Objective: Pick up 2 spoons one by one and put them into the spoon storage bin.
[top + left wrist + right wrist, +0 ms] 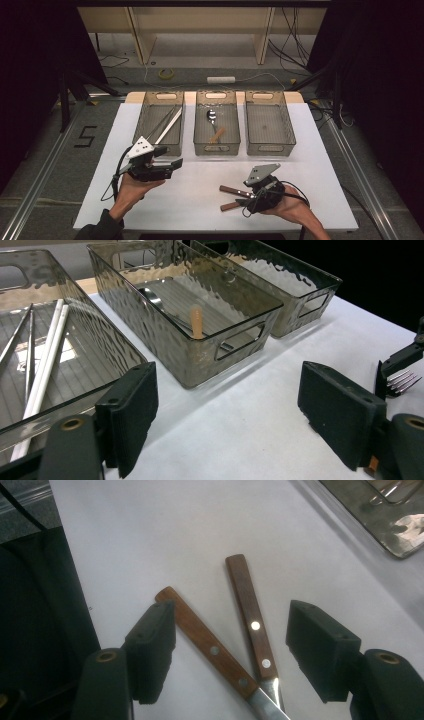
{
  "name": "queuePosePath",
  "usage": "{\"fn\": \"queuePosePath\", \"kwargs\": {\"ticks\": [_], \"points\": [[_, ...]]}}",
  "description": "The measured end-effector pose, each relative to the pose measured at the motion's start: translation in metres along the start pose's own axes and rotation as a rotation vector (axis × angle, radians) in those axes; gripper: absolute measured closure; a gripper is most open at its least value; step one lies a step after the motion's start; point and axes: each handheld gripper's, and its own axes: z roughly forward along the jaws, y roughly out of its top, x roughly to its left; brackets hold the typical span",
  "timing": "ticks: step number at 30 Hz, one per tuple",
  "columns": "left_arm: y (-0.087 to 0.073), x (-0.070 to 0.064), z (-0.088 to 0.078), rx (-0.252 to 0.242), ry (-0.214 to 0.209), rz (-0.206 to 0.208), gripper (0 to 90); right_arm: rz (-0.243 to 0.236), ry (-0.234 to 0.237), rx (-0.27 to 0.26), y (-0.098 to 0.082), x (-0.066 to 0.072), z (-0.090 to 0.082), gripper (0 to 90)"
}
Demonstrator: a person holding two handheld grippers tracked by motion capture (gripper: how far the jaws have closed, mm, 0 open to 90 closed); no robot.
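Two wooden-handled utensils lie crossed on the white table cover near its front edge, one handle point(231, 189) behind the other point(229, 206). My right gripper point(242, 198) hovers over them, open. In the right gripper view the riveted handles point(200, 635) point(250, 615) lie between the spread jaws of the right gripper point(230, 645), untouched by the pads. Fork tines point(402, 381) show at the right edge of the left gripper view. My left gripper point(172, 166) is open and holds nothing, in front of the left bin point(141, 117); between its jaws point(227, 425) is bare table cover.
Three translucent bins stand in a row at the back. The left one holds white chopsticks point(167, 127) and thin metal tongs. The middle bin point(216, 147) holds a wooden-handled spoon point(212, 116). Nothing lies in the right bin point(270, 148). Open cover point(200, 190) lies between the grippers.
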Motion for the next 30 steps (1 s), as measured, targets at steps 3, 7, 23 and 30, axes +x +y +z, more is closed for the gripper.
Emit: {"fn": "queuePosePath", "kwargs": {"ticks": [3,7,23,30], "points": [[-0.003,-0.001,-0.003,-0.003,-0.005,-0.001,22.5,-0.013,0.001,0.018,0.001,-0.001,0.002,37.7],[-0.005,-0.003,-0.005,-0.008,-0.003,-0.001,22.1,-0.025,0.008,0.038,0.003,-0.003,0.004,38.1],[-0.010,0.001,-0.011,-0.012,0.021,-0.010,19.4,-0.067,0.027,0.098,0.009,-0.009,0.014,38.6],[-0.010,0.002,-0.014,-0.020,0.024,-0.021,19.1,-0.084,0.036,0.131,0.011,-0.009,0.018,38.6]]}}
